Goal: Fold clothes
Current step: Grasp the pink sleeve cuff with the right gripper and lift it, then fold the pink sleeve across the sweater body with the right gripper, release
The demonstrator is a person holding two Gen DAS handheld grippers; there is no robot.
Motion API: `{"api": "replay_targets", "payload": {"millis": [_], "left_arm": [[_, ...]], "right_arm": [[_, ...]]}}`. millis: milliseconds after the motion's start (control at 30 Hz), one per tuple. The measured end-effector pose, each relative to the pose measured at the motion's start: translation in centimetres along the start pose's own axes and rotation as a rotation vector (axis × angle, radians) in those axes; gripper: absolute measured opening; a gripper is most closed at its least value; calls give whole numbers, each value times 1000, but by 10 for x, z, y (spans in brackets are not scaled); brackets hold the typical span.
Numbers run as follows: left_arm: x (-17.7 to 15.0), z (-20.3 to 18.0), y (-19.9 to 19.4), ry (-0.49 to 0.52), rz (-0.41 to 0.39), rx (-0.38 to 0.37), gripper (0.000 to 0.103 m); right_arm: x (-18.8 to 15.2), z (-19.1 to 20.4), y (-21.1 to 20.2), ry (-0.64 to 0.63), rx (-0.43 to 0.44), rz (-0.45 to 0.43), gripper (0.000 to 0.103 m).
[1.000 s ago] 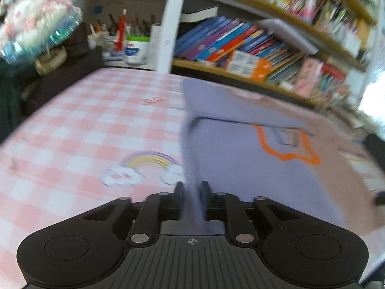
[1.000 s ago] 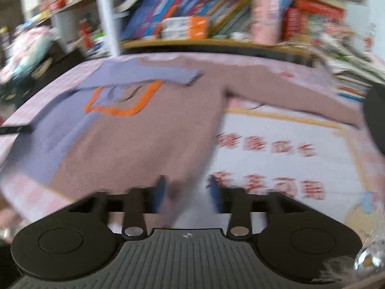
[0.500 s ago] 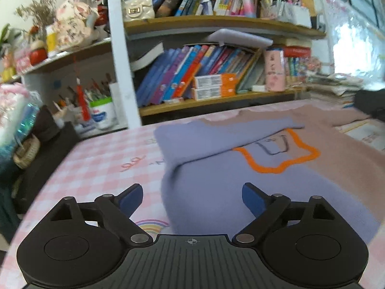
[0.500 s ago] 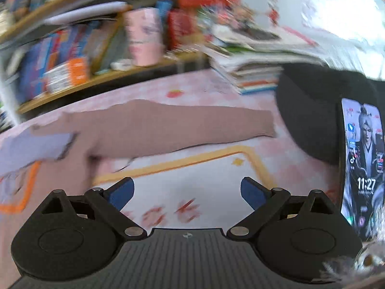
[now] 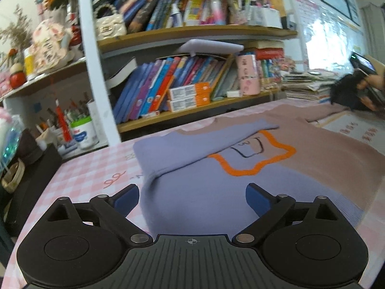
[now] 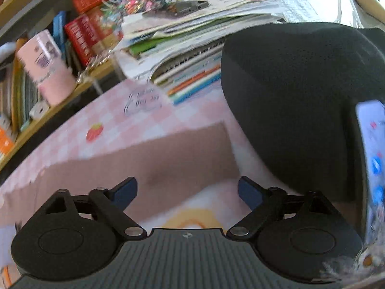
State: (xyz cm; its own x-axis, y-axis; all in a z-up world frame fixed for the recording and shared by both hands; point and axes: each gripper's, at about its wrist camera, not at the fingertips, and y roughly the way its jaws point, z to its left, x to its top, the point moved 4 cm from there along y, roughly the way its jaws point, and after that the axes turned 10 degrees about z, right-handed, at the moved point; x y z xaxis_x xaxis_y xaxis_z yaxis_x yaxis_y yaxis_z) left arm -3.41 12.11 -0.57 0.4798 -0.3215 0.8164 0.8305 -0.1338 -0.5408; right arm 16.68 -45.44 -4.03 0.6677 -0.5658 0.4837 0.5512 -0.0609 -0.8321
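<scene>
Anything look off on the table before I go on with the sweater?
Nothing damaged or spilled. The sweater has its purple sleeve folded across the chest, while the brown sleeve lies stretched out, its cuff close beside a black cap. Both grippers are open and empty.

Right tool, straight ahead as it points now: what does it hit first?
Most likely the brown knit sleeve lying flat on the pink checked tablecloth, directly between the open right tool fingers. The black mesh cap sits off to the right. Depth is unclear.
</scene>
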Motion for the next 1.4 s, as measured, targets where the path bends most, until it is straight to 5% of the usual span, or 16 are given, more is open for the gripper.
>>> {"api": "replay_targets", "payload": {"millis": [67,167,300,500,733,933,1133,1400], "left_arm": [[1,-1,2,8,10,-5,97],[0,3,5,-21,30,-21,97],[-1,12,7,-76,46,-30,97],[-1,14,4,-93,29,-29,97],[1,9,0,-64,3,-11,97],[1,8,-3,-62,-11,-9,97],[1,10,-7,-73,-41,-19,98],[1,10,-10,-75,-61,-44,98]], "right_arm": [[7,4,5,-9,-16,-11,64],[11,14,9,-81,-56,-13,55],[10,17,5,-141,-84,-16,5],[14,58,-51,-189,81,-99,5],[-5,189,-150,-436,379,-229,5],[-48,297,-183,-609,577,-230,5],[-97,378,-172,-767,620,-153,5],[-129,401,-124,-744,569,-57,5]]}}
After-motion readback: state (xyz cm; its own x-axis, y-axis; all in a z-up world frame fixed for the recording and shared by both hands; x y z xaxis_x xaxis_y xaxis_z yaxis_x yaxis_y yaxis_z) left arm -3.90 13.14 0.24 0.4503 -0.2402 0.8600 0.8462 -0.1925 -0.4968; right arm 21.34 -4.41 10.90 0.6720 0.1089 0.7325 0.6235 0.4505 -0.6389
